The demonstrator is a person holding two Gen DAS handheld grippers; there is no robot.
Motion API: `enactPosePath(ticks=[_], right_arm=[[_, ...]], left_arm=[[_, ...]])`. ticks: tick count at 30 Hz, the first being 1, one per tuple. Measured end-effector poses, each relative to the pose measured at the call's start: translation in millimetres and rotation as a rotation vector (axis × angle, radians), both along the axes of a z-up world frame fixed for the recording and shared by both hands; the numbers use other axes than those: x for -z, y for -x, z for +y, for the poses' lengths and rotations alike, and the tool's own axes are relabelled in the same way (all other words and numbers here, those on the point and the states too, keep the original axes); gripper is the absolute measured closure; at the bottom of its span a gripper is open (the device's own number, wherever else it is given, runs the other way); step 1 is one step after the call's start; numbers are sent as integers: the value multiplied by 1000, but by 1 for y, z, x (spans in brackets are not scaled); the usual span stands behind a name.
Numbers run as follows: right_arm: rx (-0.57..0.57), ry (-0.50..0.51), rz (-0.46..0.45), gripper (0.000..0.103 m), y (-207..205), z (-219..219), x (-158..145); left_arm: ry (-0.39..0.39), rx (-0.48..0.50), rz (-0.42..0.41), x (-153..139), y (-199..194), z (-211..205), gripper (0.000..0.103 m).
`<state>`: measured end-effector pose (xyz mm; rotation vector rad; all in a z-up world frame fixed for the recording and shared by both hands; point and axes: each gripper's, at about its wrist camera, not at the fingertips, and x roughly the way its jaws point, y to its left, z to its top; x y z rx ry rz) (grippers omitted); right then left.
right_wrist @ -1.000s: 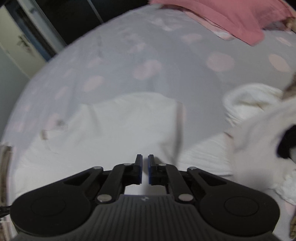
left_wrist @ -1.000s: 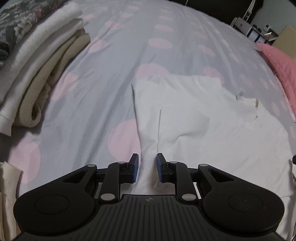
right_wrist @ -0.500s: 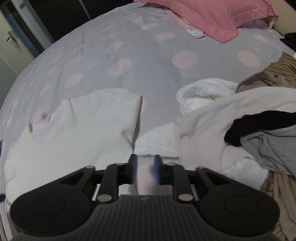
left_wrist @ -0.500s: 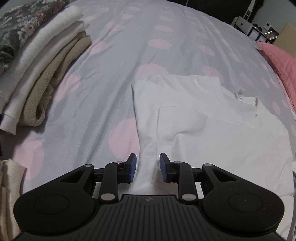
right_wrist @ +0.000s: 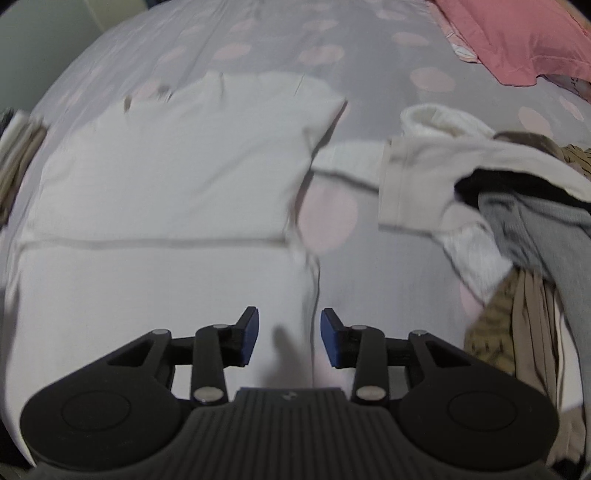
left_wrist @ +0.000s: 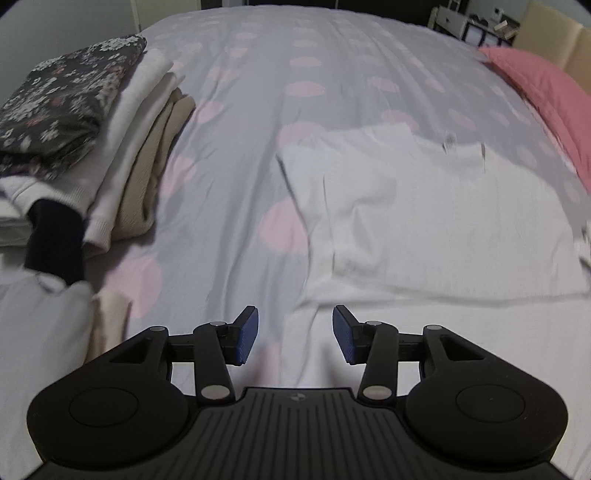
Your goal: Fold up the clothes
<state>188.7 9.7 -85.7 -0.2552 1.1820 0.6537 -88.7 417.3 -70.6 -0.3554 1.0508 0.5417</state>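
A white shirt (left_wrist: 424, 206) lies flat on the grey bed sheet with pink dots (left_wrist: 258, 110), its sides folded in and a fold line across it; it also shows in the right wrist view (right_wrist: 177, 177). My left gripper (left_wrist: 295, 334) is open and empty, just above the shirt's near left edge. My right gripper (right_wrist: 288, 332) is open and empty, above the shirt's near right edge.
A stack of folded clothes (left_wrist: 122, 122) with a dark floral piece on top sits at the left. A heap of unfolded clothes (right_wrist: 498, 206) lies at the right. A pink pillow (left_wrist: 546, 96) is at the far right; it also shows in the right wrist view (right_wrist: 524, 33).
Both grippers have opened wide and pulled back toward the near end of the shirt. The shirt's sides now lie folded in and flat on the bed.
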Motion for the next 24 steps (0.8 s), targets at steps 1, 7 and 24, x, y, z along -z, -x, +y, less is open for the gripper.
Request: enactPosePath(ticks=[1,7,24], right_arm=[[-13,9,1,62,7,-1,1],[-72,87,14,61,45,2,13],[7,73,10,46,95,-43,28]], left_arm=[[0,12,8,2,6,-4,61],[3,84,56,11,39,-25,53],[78,136,88,42,107,-64,53]])
